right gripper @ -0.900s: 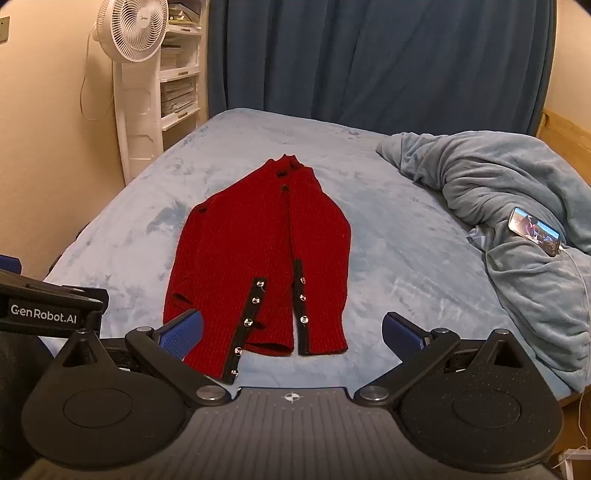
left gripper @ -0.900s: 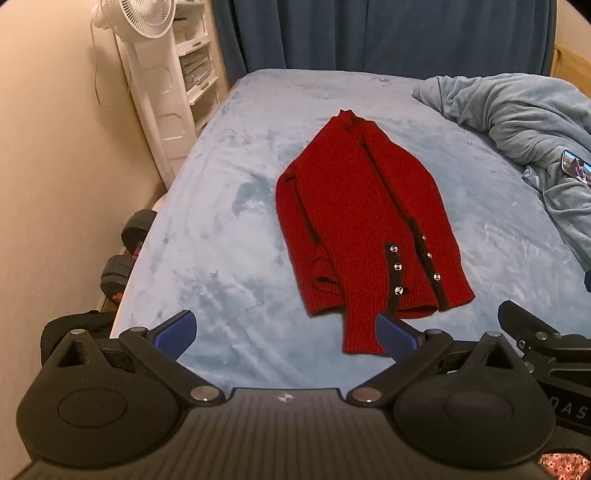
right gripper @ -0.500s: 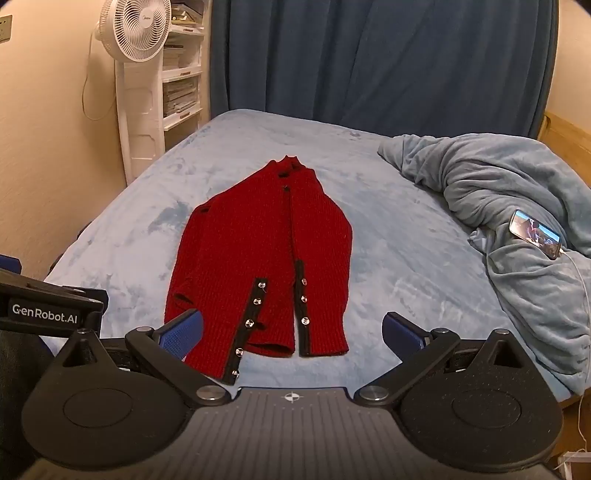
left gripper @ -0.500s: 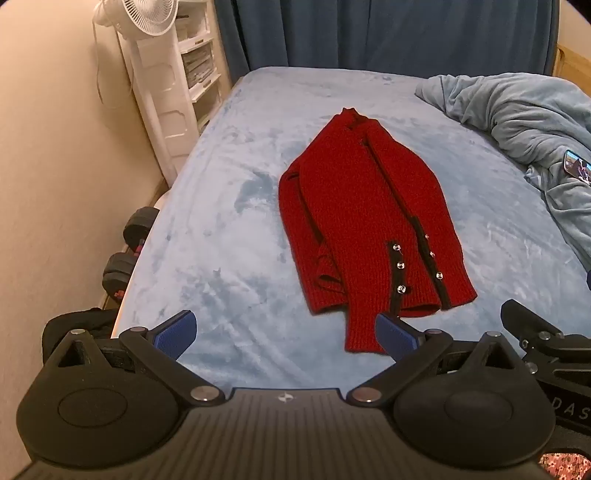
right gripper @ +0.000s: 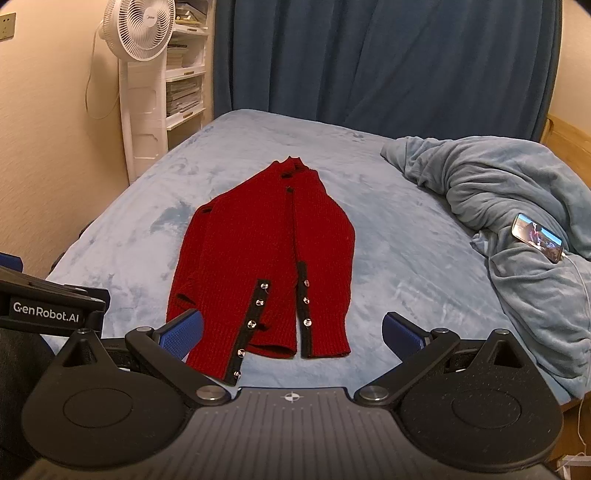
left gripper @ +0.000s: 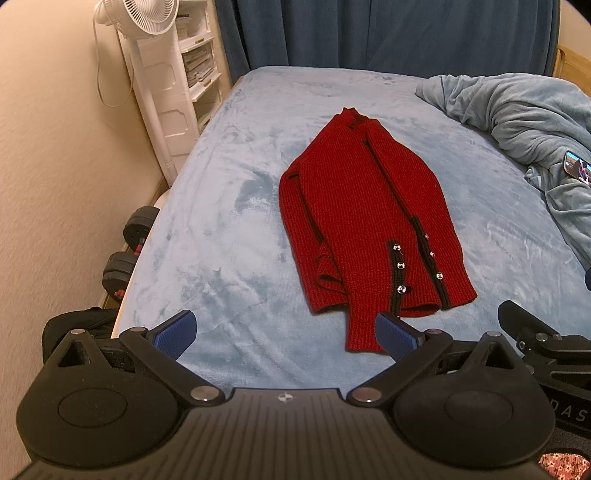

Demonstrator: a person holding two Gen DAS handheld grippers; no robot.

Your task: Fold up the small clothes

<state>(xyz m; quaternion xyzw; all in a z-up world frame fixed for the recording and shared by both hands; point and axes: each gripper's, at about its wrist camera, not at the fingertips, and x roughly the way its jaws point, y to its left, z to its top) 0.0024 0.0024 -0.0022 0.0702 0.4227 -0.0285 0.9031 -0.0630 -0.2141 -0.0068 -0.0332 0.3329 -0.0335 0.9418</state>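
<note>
Nothing on the bed [left gripper: 229,229] has shifted since the earlier frames; the red cardigan [left gripper: 369,225] lies flat mid-mattress, hem toward both cameras. From the left, only the left wrist view shows dumbbells [left gripper: 129,251] on the floor, while the right wrist view reads "GenRobot.AI" [right gripper: 46,316] on the neighbouring tool and shows the phone [right gripper: 537,237] whole on the rumpled blanket [right gripper: 517,192]. Both the left gripper [left gripper: 284,332] and right gripper [right gripper: 291,330] are spread wide, holding nothing, short of the hem.

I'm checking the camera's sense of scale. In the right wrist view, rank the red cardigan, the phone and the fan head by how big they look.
1. Red cardigan, by far.
2. Fan head; it stands farther back, so its true size is unsure.
3. Phone.
</note>
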